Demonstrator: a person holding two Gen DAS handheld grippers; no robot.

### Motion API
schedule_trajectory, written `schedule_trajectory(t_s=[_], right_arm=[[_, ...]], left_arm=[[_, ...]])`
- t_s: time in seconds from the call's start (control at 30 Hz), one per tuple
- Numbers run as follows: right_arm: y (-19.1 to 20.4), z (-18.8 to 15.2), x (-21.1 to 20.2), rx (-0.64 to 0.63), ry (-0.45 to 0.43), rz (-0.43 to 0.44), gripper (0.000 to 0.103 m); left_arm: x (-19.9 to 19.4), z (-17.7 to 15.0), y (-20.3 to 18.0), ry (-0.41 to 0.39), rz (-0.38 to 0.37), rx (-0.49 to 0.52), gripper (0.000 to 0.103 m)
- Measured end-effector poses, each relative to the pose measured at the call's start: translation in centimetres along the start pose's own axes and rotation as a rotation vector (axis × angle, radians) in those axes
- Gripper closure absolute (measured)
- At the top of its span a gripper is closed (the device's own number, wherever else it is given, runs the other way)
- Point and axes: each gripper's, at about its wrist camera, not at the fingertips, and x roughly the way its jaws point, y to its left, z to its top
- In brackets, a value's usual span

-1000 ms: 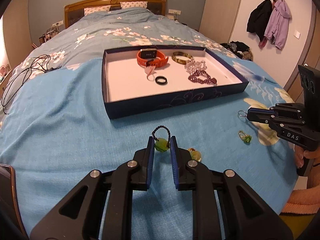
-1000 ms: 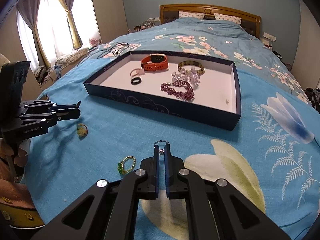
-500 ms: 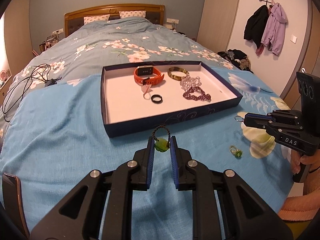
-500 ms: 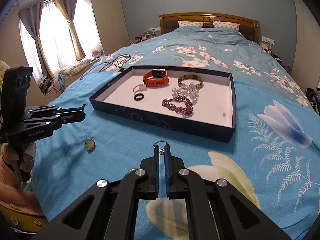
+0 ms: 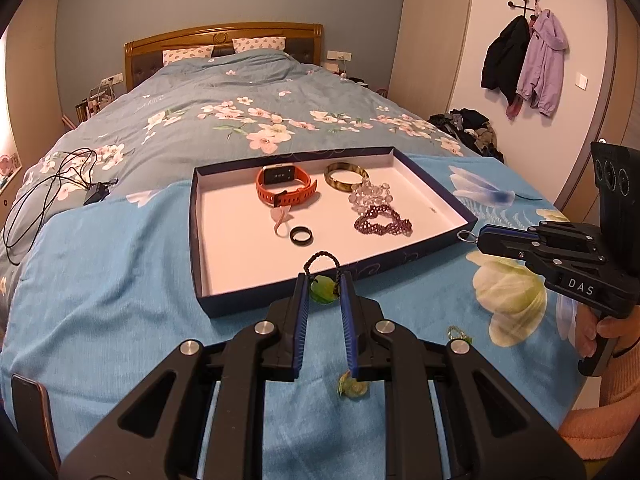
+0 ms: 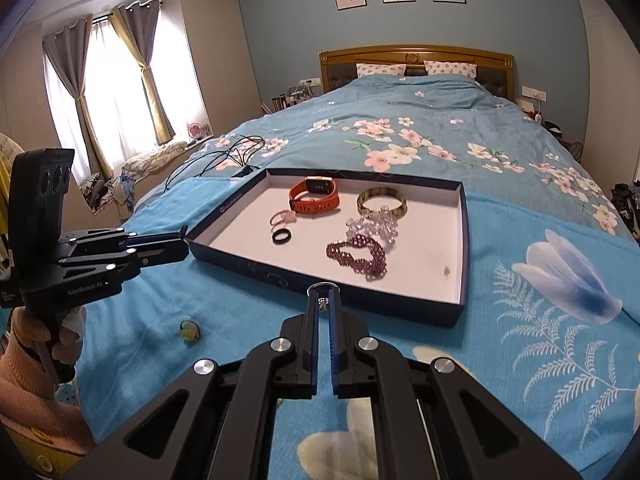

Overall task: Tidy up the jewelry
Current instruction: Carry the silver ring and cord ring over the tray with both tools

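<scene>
My left gripper [image 5: 324, 286] is shut on a green pendant [image 5: 323, 292] with a dark braided loop, held above the blanket just short of the near wall of the dark blue tray [image 5: 240, 300]. My right gripper [image 6: 324, 300] is shut on a thin silver ring [image 6: 323, 287] and hovers before the tray's near wall [image 6: 320, 286]. In the tray lie an orange watch [image 5: 284, 186], a gold bangle [image 5: 346, 176], a crystal bracelet [image 5: 370, 196], a purple beaded bracelet [image 5: 382, 224], a black ring [image 5: 301, 236] and a pink ring [image 5: 280, 216].
Two small pieces stay on the blue blanket: a yellow-green one [image 5: 350, 388] under my left gripper and a green one [image 5: 456, 334] to the right. Black cables [image 5: 52, 184] lie at the left. A phone [image 5: 32, 416] sits at the bed's near left edge.
Both grippers have risen with their pieces still held, so the tray and blanket sit lower and farther in both views. The loose pieces on the blanket have slid toward the bottom of the frames.
</scene>
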Motion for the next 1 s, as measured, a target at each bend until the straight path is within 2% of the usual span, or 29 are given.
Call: schedule_trajectory(t_s=[0.3, 1.0], right_arm=[[0.1, 1.3, 0.4, -0.011, -0.027, 0.003, 0.1], [-0.4, 2.7, 1.8, -0.004, -0.03, 0.015, 0.1]], left_arm=[[0.6, 1.1, -0.1, -0.011, 0.003, 0.005, 0.087], [1.4, 2.1, 0.0, -0.01, 0.008, -0.002, 0.087]])
